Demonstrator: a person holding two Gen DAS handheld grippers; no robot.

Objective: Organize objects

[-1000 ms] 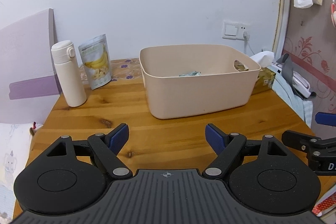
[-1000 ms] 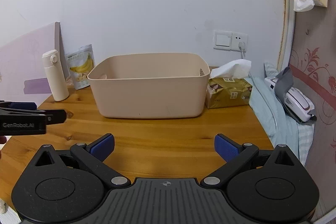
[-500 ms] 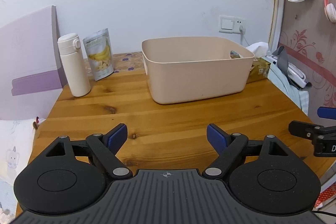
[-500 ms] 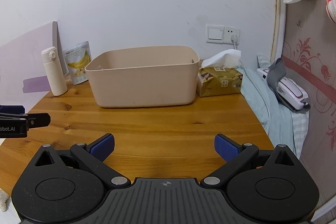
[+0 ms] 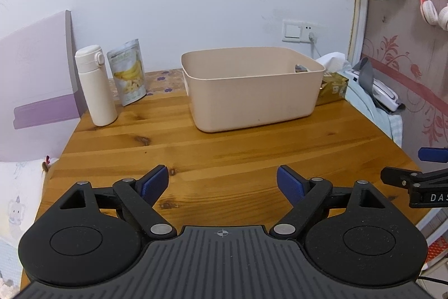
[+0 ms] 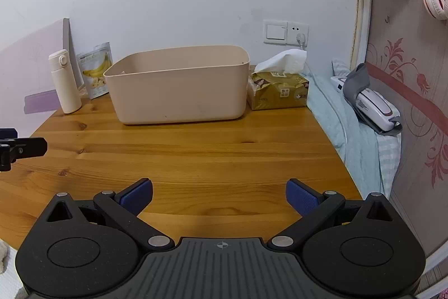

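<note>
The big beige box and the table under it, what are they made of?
The beige box looks like matte moulded plastic: smooth walls, rounded corners, rolled rim. The table looks like varnished pine wood: plank lines, knots and a light sheen show.

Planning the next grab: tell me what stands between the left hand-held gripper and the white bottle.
Nothing visible: bare wooden table lies between the open left hand-held gripper and the white bottle.
</note>
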